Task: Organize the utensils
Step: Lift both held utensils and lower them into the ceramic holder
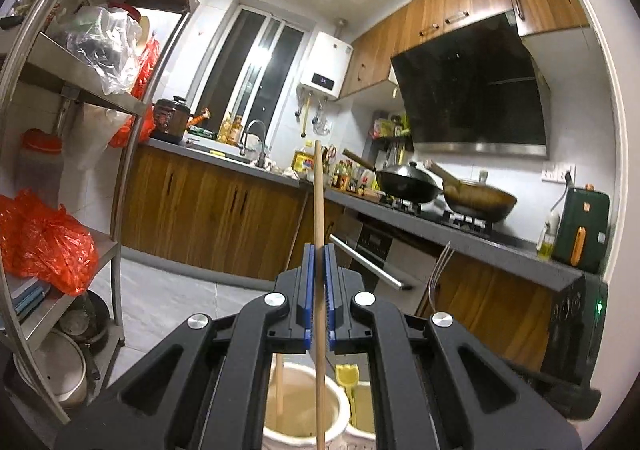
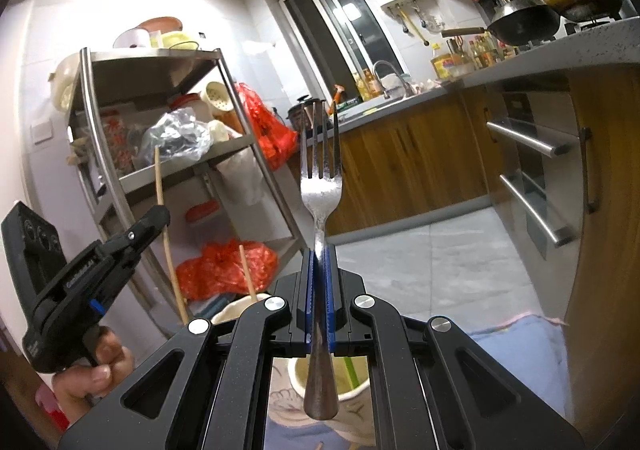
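My left gripper (image 1: 319,250) is shut on a wooden chopstick (image 1: 318,194) that stands upright between the blue pads, its lower end over a white ceramic holder (image 1: 298,406) holding another chopstick (image 1: 279,386). A second holder (image 1: 362,410) beside it holds a yellow utensil (image 1: 347,380). My right gripper (image 2: 319,252) is shut on a steel fork (image 2: 321,174), tines up, handle end above a white holder (image 2: 352,390) with a green stick inside. In the right wrist view the left gripper (image 2: 158,216) appears at the left, held by a hand (image 2: 96,374), gripping its chopstick (image 2: 160,174).
A steel shelf rack (image 2: 224,158) with red bags (image 1: 48,242) and pots stands at the left. A grey counter (image 1: 460,234) carries two woks (image 1: 408,178) on the stove. Oven handles (image 2: 528,138) jut out on the right. A blue cloth (image 2: 520,346) lies under the holders.
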`<act>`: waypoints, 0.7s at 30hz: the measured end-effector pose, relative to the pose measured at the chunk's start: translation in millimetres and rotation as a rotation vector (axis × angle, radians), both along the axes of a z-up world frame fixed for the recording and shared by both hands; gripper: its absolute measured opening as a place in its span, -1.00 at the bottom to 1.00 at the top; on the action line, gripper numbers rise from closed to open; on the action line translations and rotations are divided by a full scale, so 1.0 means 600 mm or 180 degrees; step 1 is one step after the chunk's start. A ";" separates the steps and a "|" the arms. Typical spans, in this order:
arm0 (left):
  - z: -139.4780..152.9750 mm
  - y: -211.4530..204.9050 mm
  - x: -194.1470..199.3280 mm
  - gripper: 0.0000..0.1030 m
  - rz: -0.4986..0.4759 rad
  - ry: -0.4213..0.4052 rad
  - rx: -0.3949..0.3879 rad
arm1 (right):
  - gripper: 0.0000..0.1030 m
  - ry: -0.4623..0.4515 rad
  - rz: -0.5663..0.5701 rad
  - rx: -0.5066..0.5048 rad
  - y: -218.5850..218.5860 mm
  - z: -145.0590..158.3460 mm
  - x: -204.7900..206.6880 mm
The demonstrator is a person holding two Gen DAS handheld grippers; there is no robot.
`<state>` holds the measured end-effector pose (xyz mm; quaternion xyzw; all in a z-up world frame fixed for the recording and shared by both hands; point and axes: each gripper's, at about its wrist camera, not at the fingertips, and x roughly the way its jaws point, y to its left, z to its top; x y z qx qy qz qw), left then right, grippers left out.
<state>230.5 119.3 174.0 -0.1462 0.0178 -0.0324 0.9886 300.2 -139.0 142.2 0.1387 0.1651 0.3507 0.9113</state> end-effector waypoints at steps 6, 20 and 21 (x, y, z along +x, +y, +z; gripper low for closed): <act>0.007 -0.004 0.012 -0.91 0.0110 -0.0133 0.0053 | -0.88 -0.0125 -0.0080 0.0001 0.015 -0.001 -0.001; -0.064 -0.009 0.044 -0.91 0.0189 0.0162 0.0244 | -0.88 -0.0332 -0.0279 -0.0523 0.063 -0.037 -0.003; -0.066 -0.010 0.043 -0.91 0.0182 0.0198 0.0255 | -0.88 -0.0327 -0.0265 -0.0596 0.066 -0.041 -0.005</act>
